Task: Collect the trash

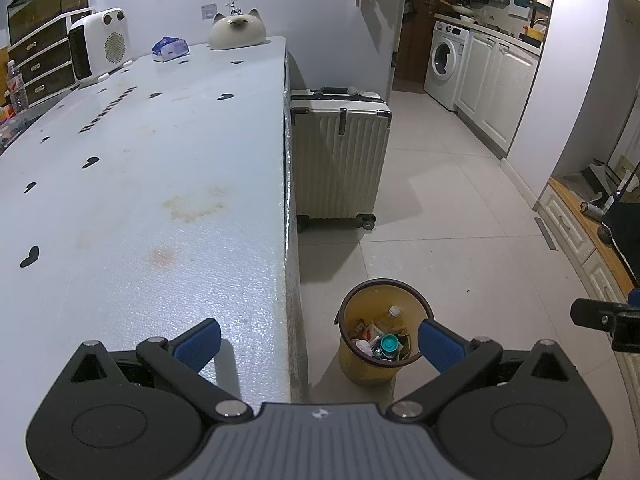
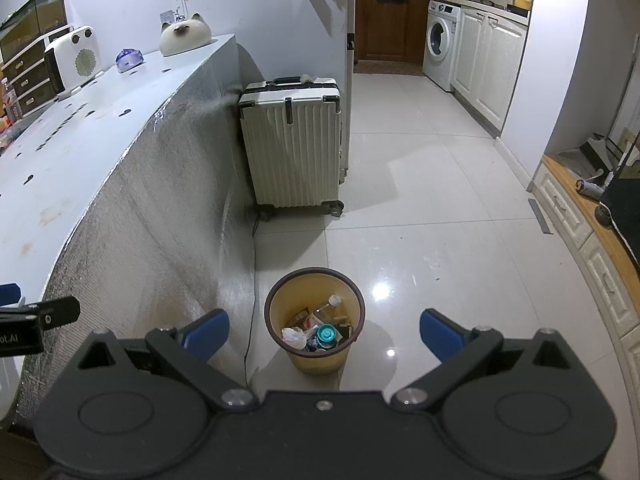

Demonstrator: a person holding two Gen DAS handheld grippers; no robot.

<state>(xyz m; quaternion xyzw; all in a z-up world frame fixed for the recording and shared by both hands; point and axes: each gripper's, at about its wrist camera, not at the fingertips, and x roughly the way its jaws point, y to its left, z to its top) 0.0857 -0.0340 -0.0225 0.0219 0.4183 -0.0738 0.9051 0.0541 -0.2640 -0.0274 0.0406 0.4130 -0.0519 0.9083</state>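
**Both tongs wide, nothing held; trash in the bin on the floor**

Left gripper [image 1: 319, 340]: jaws spread wide, blue pads [image 1: 200, 342] apart, nothing btwn them. It sits above the near corner of the table [image 1: 140, 200], w/ one pad over the tabletop and the other over the floor side. Bin shows thru the gap, toward the 1 o'clock pad.

Right gripper [image 2: 324, 332]: also wide apart, empty, blue pads [image 2: 438, 334] either side of the bin as seen from its cam. Bin sits at 12 o'clock from it, on the floor below.

Trash bin [image 2: 276, 312]: yellow, round, dark rim, upright on the tiled floor [image 2: 440, 200], just beside the table's silver side panel [image 2: 168, 220]. Inside: clear plastic bottle [image 2: 330, 306] lying tilted w/ white cap, a teal round lid [image 2: 327, 334], white crumpled paper [image 2: 294, 336], plus wrappers too jumbled to tell apart.

Table top: pale blue w/ dark heart marks and brownish stains. At its far end, 11 o'clock in left view: white heater [image 1: 98, 44], blue-purple packet [image 1: 170, 48], cat-face cushion [image 1: 238, 30]. Drawer unit [image 1: 38, 64] w/ a glass tank on top at 10 o'clock.

White suitcase [image 1: 340, 152] stands upright at 12 o'clock past the bin, near the table's far end. Washing machine [image 1: 446, 62] at 1 o'clock, further back by white cabinets.
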